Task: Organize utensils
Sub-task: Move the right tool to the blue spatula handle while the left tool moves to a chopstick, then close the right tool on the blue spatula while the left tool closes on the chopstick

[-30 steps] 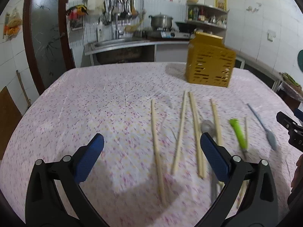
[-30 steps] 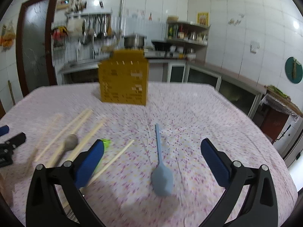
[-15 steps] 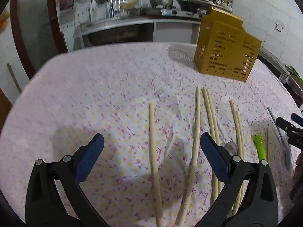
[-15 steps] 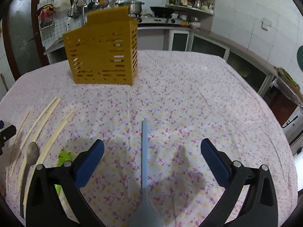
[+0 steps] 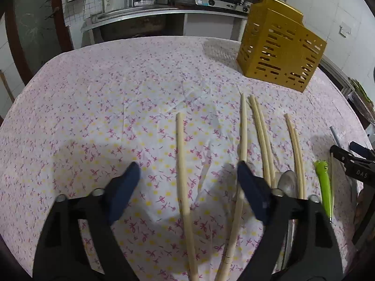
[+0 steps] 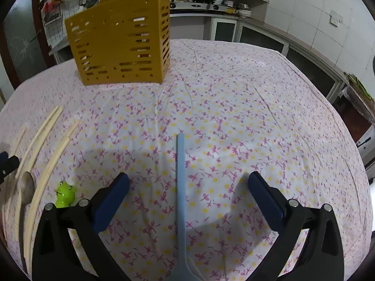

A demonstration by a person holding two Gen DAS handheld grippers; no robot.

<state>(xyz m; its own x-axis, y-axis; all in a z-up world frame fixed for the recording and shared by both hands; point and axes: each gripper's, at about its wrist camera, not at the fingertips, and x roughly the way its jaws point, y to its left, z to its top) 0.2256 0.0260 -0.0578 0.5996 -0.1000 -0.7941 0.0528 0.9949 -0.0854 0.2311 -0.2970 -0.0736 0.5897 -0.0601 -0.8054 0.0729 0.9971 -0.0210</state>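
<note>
Several pale wooden chopsticks lie side by side on the flowered tablecloth. My left gripper (image 5: 187, 182) hovers low over them. Its jaws are closing with one chopstick (image 5: 181, 154) between them, and the pads do not touch it. A second chopstick (image 5: 243, 128) runs under the right finger. My right gripper (image 6: 187, 199) stands open over the handle of a light blue spoon (image 6: 180, 175), which lies between the jaws untouched. A yellow slotted utensil holder (image 5: 281, 46) (image 6: 121, 42) stands upright at the far side of the table.
A green frog-topped utensil (image 5: 323, 187) (image 6: 65, 193) and a metal spoon (image 5: 287, 182) (image 6: 25, 185) lie among the right-hand chopsticks. The right gripper's tip (image 5: 351, 161) shows at the left view's right edge. Behind the table are a kitchen counter, a sink and a stove.
Both grippers came forward and lower over the table. The left jaws have narrowed around a chopstick. The blue spoon's handle now lies centred between the right jaws.
</note>
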